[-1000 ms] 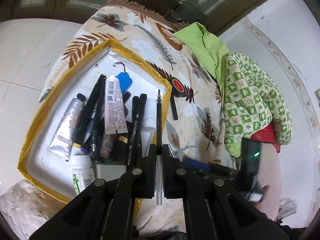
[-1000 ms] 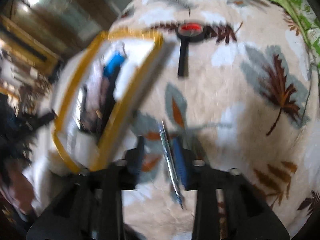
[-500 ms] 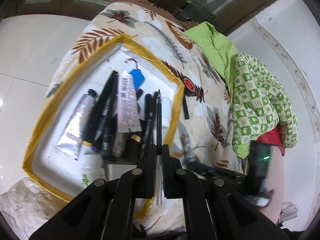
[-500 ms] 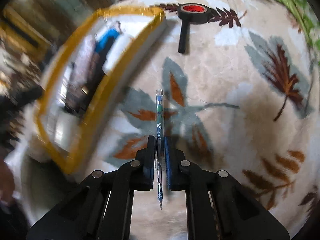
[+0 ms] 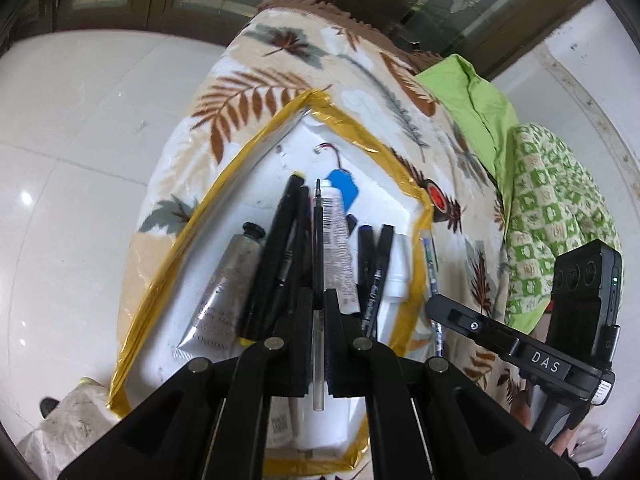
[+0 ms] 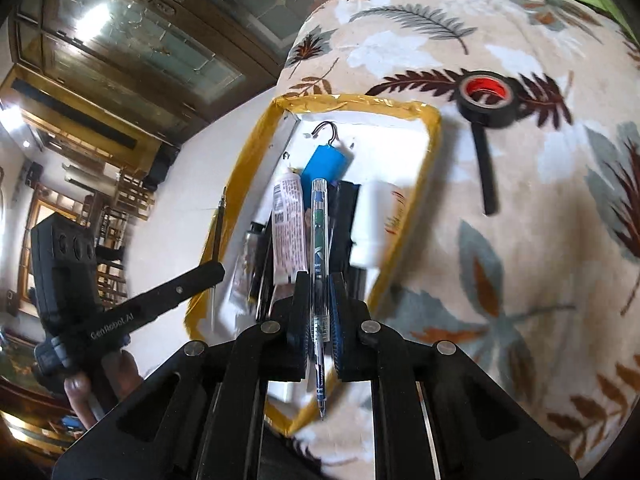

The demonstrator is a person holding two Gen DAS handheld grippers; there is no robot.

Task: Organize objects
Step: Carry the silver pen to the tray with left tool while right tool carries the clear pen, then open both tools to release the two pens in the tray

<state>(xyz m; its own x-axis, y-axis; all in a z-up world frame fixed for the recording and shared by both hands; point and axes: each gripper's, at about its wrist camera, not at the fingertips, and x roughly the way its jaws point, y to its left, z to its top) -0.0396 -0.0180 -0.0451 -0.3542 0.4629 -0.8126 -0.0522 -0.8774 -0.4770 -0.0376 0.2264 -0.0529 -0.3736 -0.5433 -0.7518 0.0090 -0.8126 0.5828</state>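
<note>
Hovering over tray (image 5: 158, 276); fingers (image 5: 304, 312) pinching pens

right gripper (image 6: 320, 320) lifted clear pen (image 6: 319, 248), now over tray (image 6: 352, 102)

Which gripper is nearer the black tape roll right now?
Right. The right gripper, holding a clear pen, sits by the tray's edge beside the black tape roll; the left gripper is farther across the tray.

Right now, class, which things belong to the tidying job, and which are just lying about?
Part of the job:
left gripper holding black pen
right gripper holding clear pen
tray
tape roll

Lying about:
green cloth
blanket
</note>
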